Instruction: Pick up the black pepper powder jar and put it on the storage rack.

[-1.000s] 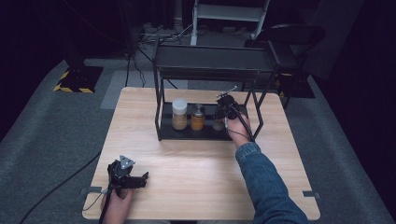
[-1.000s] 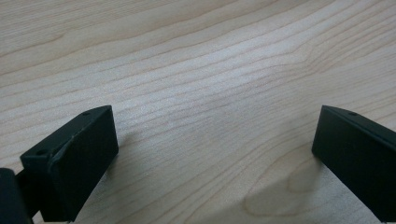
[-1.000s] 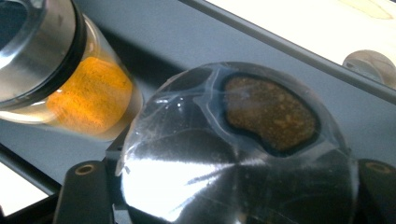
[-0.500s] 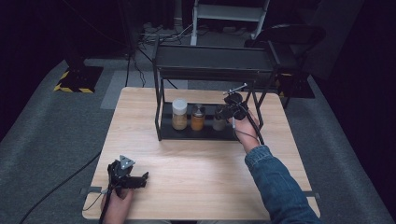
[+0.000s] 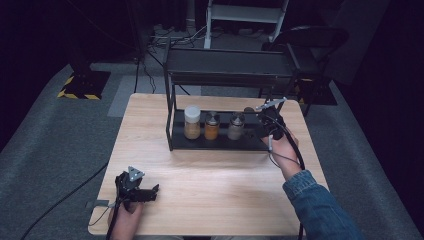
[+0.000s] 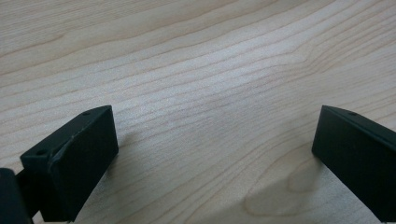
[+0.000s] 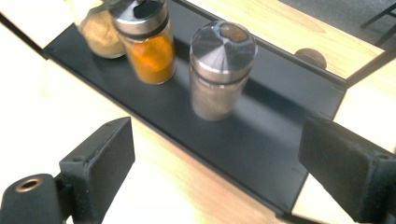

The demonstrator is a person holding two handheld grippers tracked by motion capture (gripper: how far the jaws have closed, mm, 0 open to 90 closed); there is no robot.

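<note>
The surface (image 5: 220, 180) is pale wood with a fine, wavy grain and a smooth, matt finish. On it stands a rack (image 5: 225, 142) of black metal whose shelf has a soft satin sheen that catches the light. The nearest spice jar (image 7: 219, 74) is clear glass with a brushed metal cap, dull silver and faintly streaked; its brown filling looks grainy. The orange spice jar (image 7: 149, 46) is likewise glossy glass under a shiny metal top. The white-lidded jar (image 5: 192, 122) carries a matt plastic-looking cap. The right tongs (image 7: 219, 172) have black, matt pads with a fine rough texture, as do the left tongs (image 6: 210, 158). The sleeve (image 5: 320, 205) is blue denim cloth. The floor (image 5: 60, 140) is grey carpet, coarse and dull.
</note>
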